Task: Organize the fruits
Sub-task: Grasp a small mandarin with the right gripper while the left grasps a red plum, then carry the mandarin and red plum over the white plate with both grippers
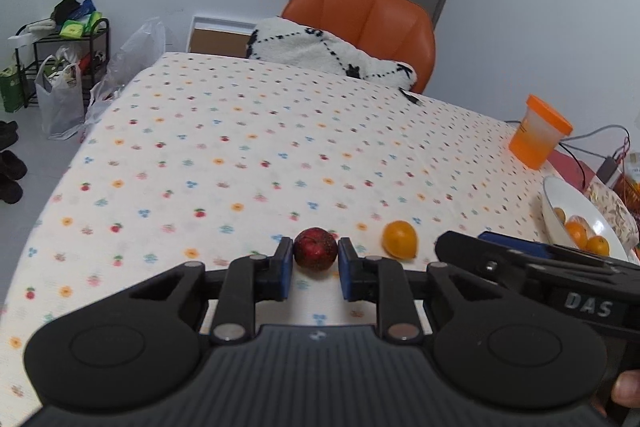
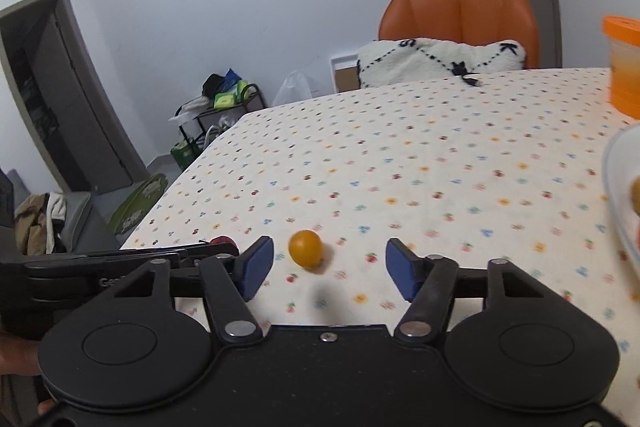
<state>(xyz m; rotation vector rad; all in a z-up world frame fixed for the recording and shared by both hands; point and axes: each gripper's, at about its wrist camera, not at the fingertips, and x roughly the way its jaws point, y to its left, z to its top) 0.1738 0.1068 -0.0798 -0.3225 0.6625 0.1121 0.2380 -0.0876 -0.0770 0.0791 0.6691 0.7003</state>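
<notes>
Left tool (image 1: 315, 263) is closing around the plum (image 1: 315, 248), contact uncertain; right tool (image 2: 330, 269) is open, nearing the orange (image 2: 305, 249). Next: bowl (image 1: 560, 195).

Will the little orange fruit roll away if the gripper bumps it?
Probably yes. The orange fruit looks round and smooth, lying loose on the flat tablecloth. It sits nearer one pad of the open right gripper, so an off-centre touch could nudge it sideways.
</notes>
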